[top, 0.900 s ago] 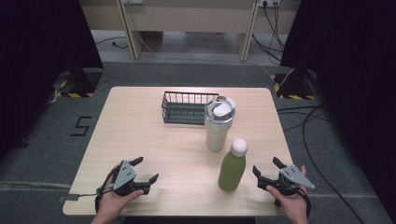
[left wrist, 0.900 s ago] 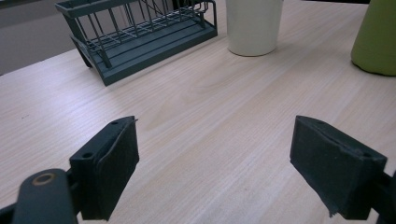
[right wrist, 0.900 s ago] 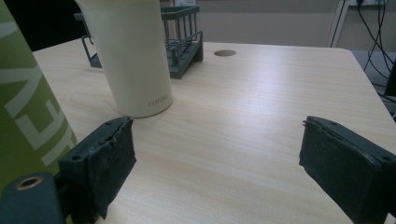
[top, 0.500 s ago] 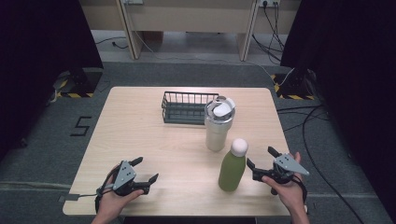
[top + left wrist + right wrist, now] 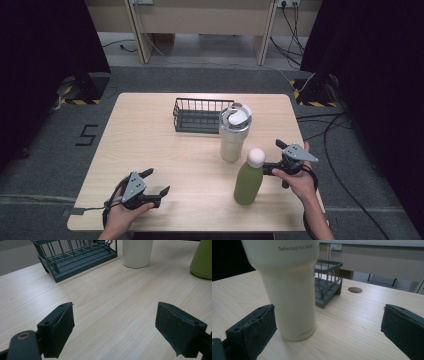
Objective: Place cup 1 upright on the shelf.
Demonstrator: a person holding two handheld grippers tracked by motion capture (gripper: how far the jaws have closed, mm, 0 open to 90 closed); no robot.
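A green bottle [image 5: 248, 177] with a white cap stands on the wooden table [image 5: 150, 135], toward its front right. Just behind it is a cream tumbler [image 5: 233, 132] with a lid. My right gripper [image 5: 272, 156] is open just right of the bottle's cap, its jaws aimed left. In the right gripper view the tumbler [image 5: 289, 290] stands close ahead, beside the left pad [image 5: 254, 327], with nothing between the jaws. My left gripper [image 5: 157, 181] rests open at the front left, empty; the left gripper view shows bare wood between its pads [image 5: 60, 330].
A dark wire basket [image 5: 197, 115] stands at the back centre, left of the tumbler, and also appears as the basket [image 5: 77, 255] and basket [image 5: 328, 282]. A round hole [image 5: 355, 290] is cut in the tabletop. The bottle's base [image 5: 202, 260] shows at the far right.
My right gripper has moved forward and left from the table's front edge, up beside the bottle's cap. The left gripper has stayed in place.
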